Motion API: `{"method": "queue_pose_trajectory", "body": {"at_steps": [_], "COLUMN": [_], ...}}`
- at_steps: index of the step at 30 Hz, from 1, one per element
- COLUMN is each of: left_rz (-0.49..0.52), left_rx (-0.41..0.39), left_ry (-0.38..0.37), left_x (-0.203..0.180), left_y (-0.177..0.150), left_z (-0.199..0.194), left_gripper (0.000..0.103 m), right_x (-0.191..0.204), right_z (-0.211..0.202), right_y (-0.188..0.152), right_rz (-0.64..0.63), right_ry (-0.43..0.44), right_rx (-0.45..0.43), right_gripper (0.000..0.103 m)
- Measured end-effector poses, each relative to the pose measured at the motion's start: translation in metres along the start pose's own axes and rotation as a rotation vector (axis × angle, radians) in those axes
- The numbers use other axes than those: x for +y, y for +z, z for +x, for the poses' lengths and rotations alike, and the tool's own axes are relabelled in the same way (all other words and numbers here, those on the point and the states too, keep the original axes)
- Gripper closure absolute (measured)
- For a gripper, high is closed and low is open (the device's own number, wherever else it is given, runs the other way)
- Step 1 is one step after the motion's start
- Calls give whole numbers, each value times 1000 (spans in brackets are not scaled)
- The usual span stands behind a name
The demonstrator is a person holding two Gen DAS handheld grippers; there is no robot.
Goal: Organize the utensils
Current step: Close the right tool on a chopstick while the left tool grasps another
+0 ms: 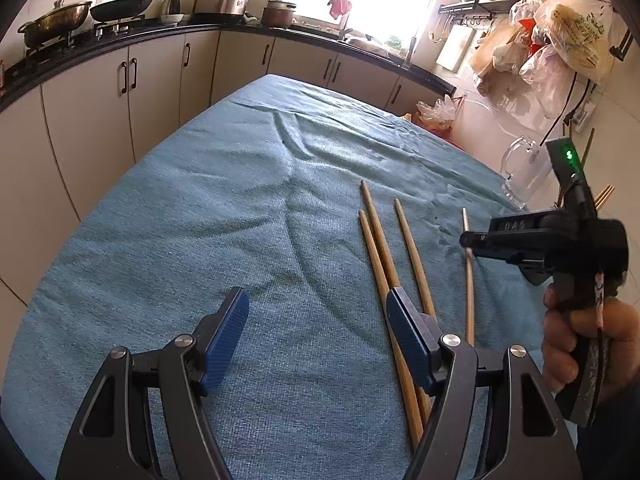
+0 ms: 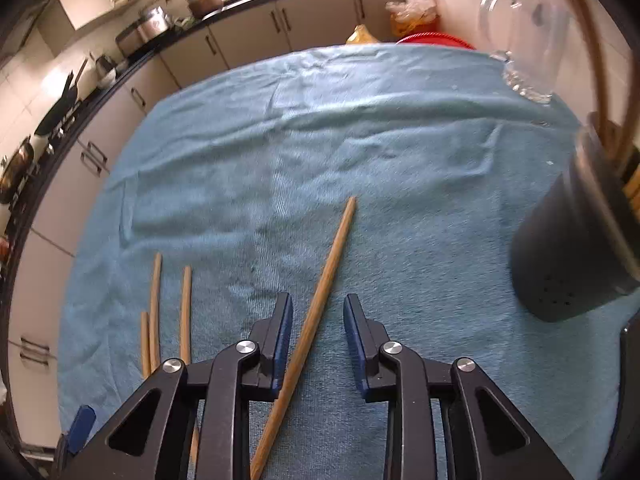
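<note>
- A table covered with a wrinkled blue cloth (image 1: 200,200) stands in a kitchen with beige cabinets.
- The left gripper (image 1: 316,332) has its blue-padded jaws wide apart and holds nothing; its right pad sits over two of three wooden chopsticks (image 1: 380,252) lying side by side near the table's near edge.
- The right gripper (image 2: 318,332) has its jaws apart, set to either side of a single chopstick (image 2: 320,292) that lies on the cloth; the pads do not appear to clamp it.
- A dark perforated utensil holder (image 2: 576,240) stands toward the table's right edge with chopsticks in it.
- A clear glass mug (image 2: 520,36) stands at the far right corner.
- Raised lettering on the right gripper's body, seen from the left wrist view, is too small to read.
- A plastic bag (image 1: 572,36) on the wall carries print I cannot read.
</note>
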State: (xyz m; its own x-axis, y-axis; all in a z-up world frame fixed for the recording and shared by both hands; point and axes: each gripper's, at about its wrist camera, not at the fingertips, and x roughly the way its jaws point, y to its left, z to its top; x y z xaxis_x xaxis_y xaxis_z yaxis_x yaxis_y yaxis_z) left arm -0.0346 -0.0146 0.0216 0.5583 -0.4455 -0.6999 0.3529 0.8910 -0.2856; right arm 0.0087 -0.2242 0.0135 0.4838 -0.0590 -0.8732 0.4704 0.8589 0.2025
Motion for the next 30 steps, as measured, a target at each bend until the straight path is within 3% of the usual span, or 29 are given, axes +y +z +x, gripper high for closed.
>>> {"method": "queue_pose_trajectory", "body": {"at_steps": [3, 10, 16, 21, 30], "left_rz": [2, 28, 64, 98, 193], "left_rx": [3, 57, 154, 182, 211], "left_ry": [2, -6, 0, 41, 211], "left_x": [0, -9, -29, -44, -67], "left_y": [0, 4, 10, 15, 24], "left_z": [0, 6, 25, 38, 57], "left_gripper": [33, 33, 64, 75, 83], "right_x": [2, -7, -17, -20, -33], "right_z": [2, -16, -29, -37, -38], "right_y": [-5, -32, -53, -60, -62], "right_rz": [-31, -42, -31, -38, -29], "right_ry": [-18, 23, 87, 107, 128], "right_rx": [-15, -22, -20, -42, -40], "right_gripper": [91, 94, 95, 95, 95]}}
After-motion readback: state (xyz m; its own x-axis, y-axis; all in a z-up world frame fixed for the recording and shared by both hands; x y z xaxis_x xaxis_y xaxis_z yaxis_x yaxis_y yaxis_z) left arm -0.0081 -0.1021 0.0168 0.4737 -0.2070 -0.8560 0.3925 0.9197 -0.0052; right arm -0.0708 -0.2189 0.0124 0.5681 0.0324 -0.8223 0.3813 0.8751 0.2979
